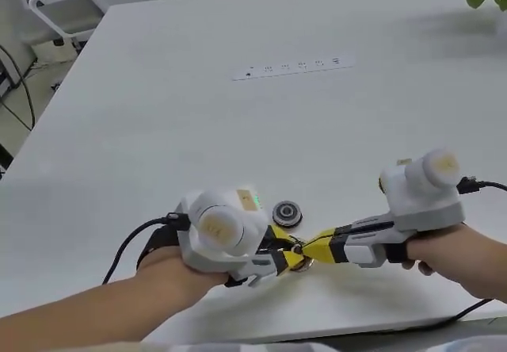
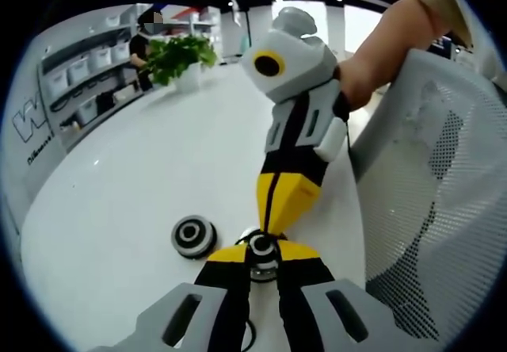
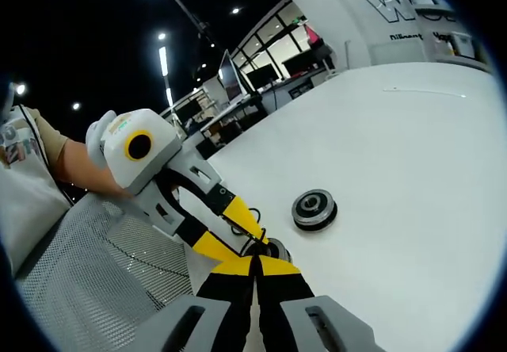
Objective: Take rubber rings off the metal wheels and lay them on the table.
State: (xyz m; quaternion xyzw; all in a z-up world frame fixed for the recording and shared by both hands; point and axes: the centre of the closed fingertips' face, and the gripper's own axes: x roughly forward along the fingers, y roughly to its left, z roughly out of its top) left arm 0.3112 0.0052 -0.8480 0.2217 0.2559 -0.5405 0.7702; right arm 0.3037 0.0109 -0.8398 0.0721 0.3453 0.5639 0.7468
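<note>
Just beside the free wheel (image 1: 287, 213), left gripper (image 1: 291, 257) jaws pinch a second wheel (image 2: 261, 246); right gripper (image 1: 307, 250) jaws, closed, touch its rim.

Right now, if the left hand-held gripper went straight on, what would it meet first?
The wheel at its tips, seemingly already between its jaws. Just behind that is the right hand-held gripper, pointing back at it.
</note>
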